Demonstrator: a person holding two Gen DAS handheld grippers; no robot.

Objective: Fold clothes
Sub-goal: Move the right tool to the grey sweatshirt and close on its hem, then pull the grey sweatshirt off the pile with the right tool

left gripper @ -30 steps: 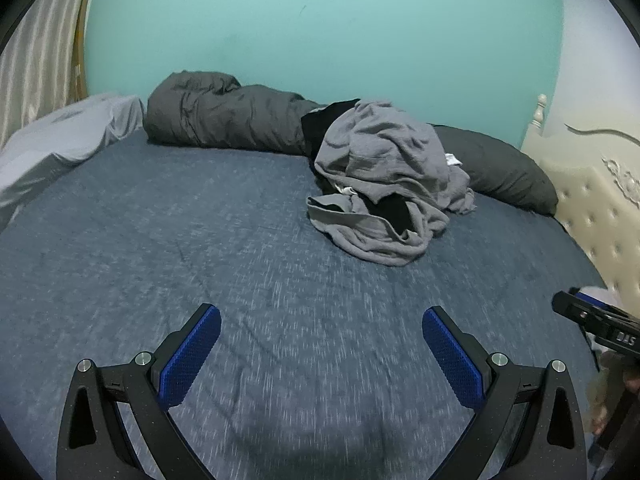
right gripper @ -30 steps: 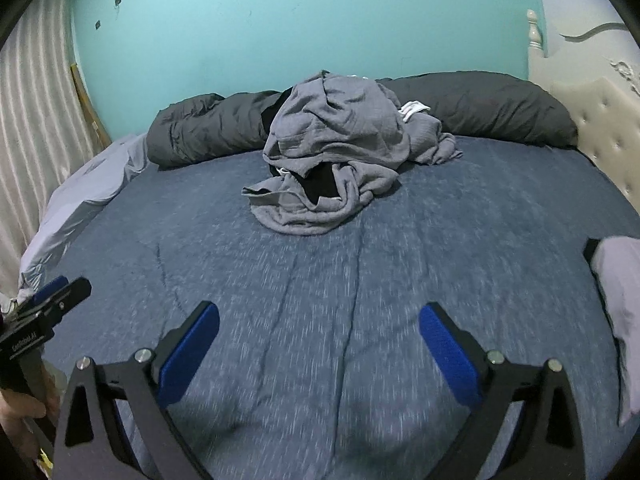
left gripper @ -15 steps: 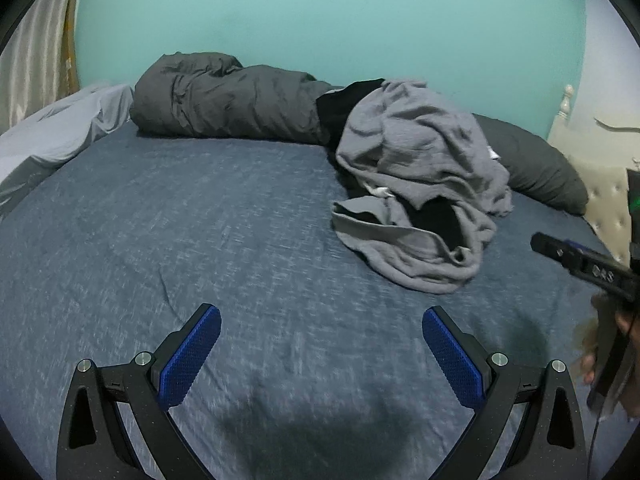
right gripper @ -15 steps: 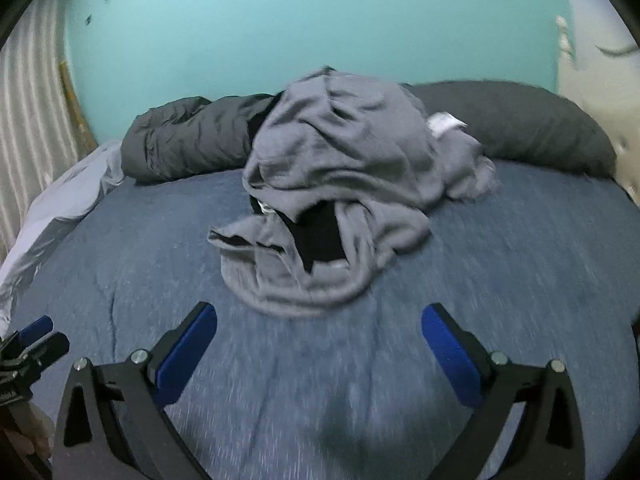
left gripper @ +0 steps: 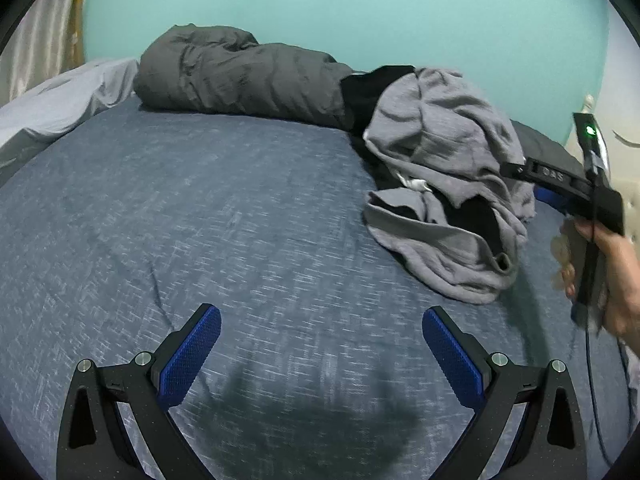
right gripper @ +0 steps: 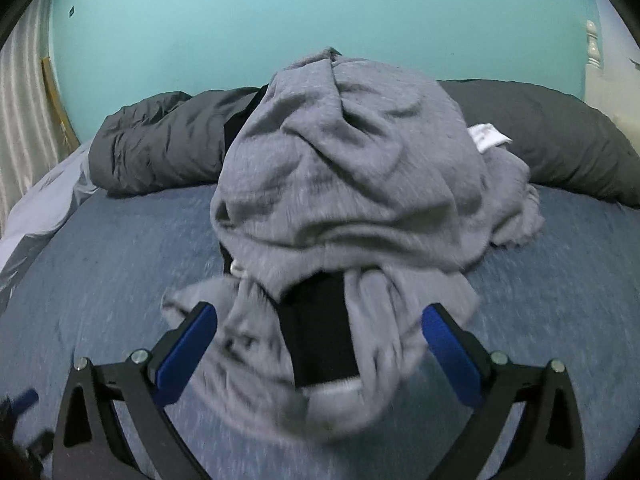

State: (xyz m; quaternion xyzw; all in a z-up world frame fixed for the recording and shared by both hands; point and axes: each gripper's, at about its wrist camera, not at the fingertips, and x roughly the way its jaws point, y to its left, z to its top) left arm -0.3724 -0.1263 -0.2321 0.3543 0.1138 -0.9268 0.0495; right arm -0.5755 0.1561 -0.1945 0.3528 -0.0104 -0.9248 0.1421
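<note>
A crumpled pile of grey clothes (right gripper: 344,168) with a black garment (right gripper: 320,336) inside lies on the blue bed cover (right gripper: 100,264). My right gripper (right gripper: 320,320) is open, its blue pads either side of the pile's near edge, just above it. In the left wrist view the same pile (left gripper: 444,184) lies at the right. My left gripper (left gripper: 320,324) is open and empty over bare cover, left of the pile. The right gripper's body (left gripper: 592,200) and the hand holding it show at that view's right edge.
A dark grey duvet roll (left gripper: 240,76) and a dark pillow (right gripper: 552,140) lie along the teal wall behind the pile. A light grey sheet (left gripper: 52,100) is bunched at the left. A cream headboard post (right gripper: 594,44) stands at the right.
Both grippers have moved forward toward the pile. The right gripper has closed in until its open fingers straddle the pile's near edge. Both stay open.
</note>
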